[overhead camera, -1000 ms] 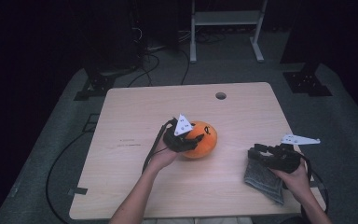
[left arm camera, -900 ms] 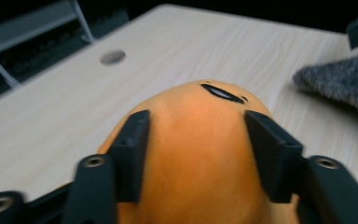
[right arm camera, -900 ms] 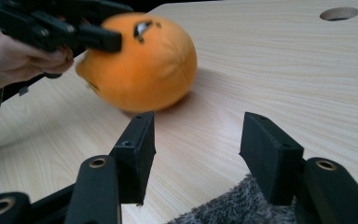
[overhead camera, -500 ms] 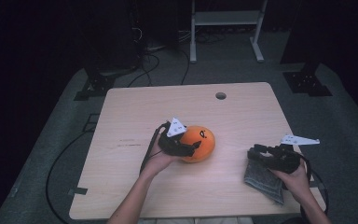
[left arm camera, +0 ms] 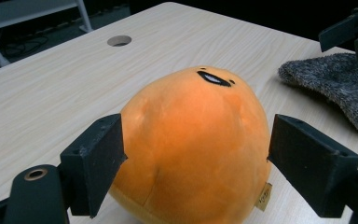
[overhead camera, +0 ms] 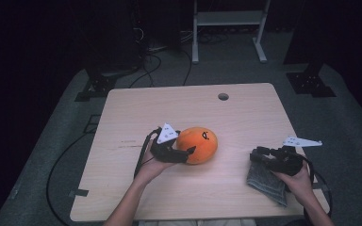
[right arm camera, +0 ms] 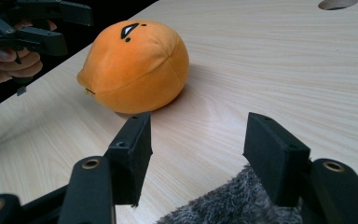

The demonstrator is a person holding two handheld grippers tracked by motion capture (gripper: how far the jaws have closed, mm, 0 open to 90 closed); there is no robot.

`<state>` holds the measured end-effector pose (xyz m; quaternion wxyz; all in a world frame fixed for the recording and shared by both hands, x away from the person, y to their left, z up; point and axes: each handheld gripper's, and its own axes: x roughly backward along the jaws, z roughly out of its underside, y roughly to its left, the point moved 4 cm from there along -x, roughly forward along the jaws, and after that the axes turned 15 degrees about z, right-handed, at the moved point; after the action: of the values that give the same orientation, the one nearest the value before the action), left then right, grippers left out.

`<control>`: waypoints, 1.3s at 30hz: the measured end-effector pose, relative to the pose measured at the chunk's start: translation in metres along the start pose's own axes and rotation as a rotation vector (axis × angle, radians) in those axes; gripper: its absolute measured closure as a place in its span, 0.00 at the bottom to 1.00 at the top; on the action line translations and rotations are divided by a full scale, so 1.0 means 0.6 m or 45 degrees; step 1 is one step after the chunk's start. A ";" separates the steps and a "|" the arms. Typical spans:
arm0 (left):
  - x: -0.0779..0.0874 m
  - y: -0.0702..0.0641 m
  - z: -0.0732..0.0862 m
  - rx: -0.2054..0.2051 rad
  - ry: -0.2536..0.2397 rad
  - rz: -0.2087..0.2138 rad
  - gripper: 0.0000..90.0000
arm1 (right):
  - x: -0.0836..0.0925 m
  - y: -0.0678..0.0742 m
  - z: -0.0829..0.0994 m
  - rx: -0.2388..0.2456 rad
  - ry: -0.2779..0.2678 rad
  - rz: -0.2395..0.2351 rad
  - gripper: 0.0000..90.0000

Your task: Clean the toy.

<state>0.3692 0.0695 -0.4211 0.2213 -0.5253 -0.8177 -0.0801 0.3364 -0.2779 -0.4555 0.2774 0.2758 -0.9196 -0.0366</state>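
On table (overhead camera: pixel 245 113), L gripper (overhead camera: pixel 188 153) jaws just opened beside orange plush (overhead camera: pixel 199 143).

— How is the light in the high view?
— Dim; the wooden table (overhead camera: pixel 245 117) is the one lit patch, the floor around it sinks into near black, and the picture is soft and grainy.
— And the gripper views?
— Brighter and sharper. The orange plush toy (right arm camera: pixel 135 65) casts a soft shadow on the wood beside it — the light falls from above. No glare; the near black jaws blur slightly.
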 end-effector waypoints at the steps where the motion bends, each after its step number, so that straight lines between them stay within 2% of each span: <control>1: 0.002 0.000 0.001 0.004 0.004 0.005 0.19 | 0.000 0.000 0.001 0.001 0.001 0.001 0.44; 7: 0.012 -0.004 0.009 0.001 -0.010 -0.009 0.18 | 0.000 -0.002 0.001 -0.011 -0.001 0.005 0.43; 14: 0.022 -0.006 0.019 -0.003 0.012 -0.017 0.18 | 0.002 -0.008 0.004 -0.028 -0.003 0.016 0.42; 23: 0.041 -0.003 0.032 0.024 0.009 -0.036 0.16 | 0.004 -0.012 0.005 -0.048 -0.003 0.019 0.42; 39: 0.067 -0.010 0.057 0.045 0.026 -0.011 0.12 | 0.009 -0.014 0.007 -0.070 -0.006 0.025 0.41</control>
<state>0.3404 0.1127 -0.4332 0.2385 -0.5168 -0.8190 -0.0721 0.3346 -0.2884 -0.4582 0.2830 0.2589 -0.9216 -0.0596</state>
